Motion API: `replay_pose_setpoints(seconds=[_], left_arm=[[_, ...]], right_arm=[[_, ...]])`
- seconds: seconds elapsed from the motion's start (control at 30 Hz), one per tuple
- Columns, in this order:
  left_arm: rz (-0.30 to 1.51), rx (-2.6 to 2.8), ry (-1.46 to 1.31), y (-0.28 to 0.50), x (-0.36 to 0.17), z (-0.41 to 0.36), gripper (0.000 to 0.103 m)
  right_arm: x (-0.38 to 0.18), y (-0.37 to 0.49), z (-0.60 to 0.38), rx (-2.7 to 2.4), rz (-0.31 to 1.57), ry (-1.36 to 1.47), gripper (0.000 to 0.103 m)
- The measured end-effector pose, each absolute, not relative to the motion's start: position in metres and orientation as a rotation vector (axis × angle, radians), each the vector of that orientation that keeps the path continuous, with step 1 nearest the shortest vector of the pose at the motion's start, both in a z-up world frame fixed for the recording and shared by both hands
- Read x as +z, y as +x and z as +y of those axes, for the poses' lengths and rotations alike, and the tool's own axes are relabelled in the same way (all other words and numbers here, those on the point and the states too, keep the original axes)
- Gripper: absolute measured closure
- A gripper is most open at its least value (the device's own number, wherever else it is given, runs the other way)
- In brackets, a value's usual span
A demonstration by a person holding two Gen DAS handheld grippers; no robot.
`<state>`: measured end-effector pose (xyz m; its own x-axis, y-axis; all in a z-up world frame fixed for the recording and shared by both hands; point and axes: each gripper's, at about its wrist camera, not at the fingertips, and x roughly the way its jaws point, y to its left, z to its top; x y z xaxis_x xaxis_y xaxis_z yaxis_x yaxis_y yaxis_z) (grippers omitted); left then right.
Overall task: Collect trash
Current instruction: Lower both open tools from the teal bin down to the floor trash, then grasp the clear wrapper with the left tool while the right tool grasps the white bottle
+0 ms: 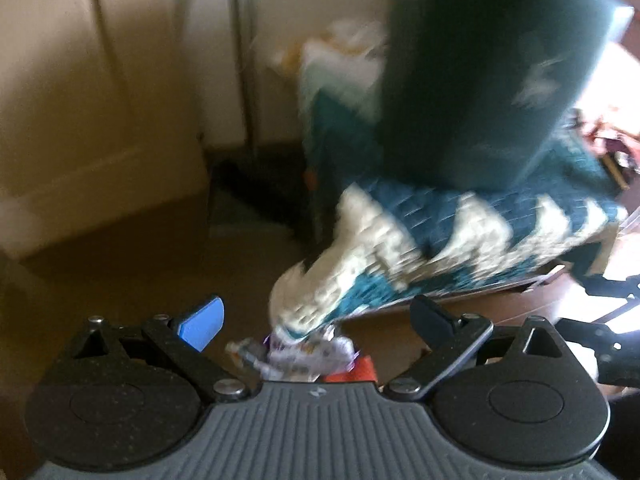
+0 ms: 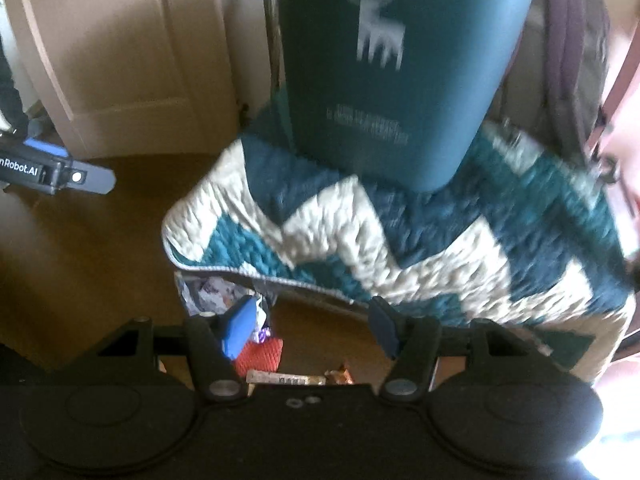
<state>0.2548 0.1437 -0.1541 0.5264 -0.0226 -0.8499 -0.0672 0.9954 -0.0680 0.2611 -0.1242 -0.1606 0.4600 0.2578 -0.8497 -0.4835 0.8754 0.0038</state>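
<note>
Crumpled wrappers (image 1: 304, 354) lie on the brown floor beside a red textured piece (image 1: 352, 370), just under the edge of a teal and white quilt (image 1: 460, 236). My left gripper (image 1: 316, 322) is open, its fingers wide apart above them. In the right wrist view the wrappers (image 2: 218, 294) lie under the quilt's corner (image 2: 360, 240), with the red piece (image 2: 260, 354), a snack bar wrapper (image 2: 286, 379) and a shiny orange wrapper (image 2: 340, 375) on the floor. My right gripper (image 2: 312, 328) is open and empty over them. A tall teal bin (image 2: 396, 60) with a white deer mark stands on the quilt.
A cream door (image 2: 120, 48) and a metal pole (image 2: 270, 20) stand behind. The left gripper's finger (image 2: 84, 178) shows at the far left of the right wrist view. A purple bag strap (image 2: 568, 40) hangs at right. The left view is blurred.
</note>
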Motion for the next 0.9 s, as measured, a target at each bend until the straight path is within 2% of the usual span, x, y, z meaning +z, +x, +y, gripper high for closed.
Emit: replay_pose_setpoints(seconds=[0.1,0.37,0.6,0.77,0.9], left_arm=[[1.073,0.095,-0.147,0.266,-0.197,0.171,0.003],[1.235,0.24,-0.269,0.295,-0.314,0.236,0.003],[1.336,0.307,-0.395,0.319,-0.413,0.26,0.003],[1.409,0.34,-0.456,0.329,-0.473,0.265,0.003],[1.458,0.371,-0.534,0.331,-0.513,0.271,0.003]], right_arm=[[-0.203,0.267,-0.114,0.447,1.037,-0.259,0.042],[-0.338,0.291,-0.104,0.308,1.31,-0.158,0.042],[-0.431,0.299,-0.103,0.218,1.467,-0.142,0.042],[-0.48,0.304,-0.119,0.095,1.575,0.03,0.042],[-0.513,0.304,-0.138,-0.054,1.644,0.294,0.042]])
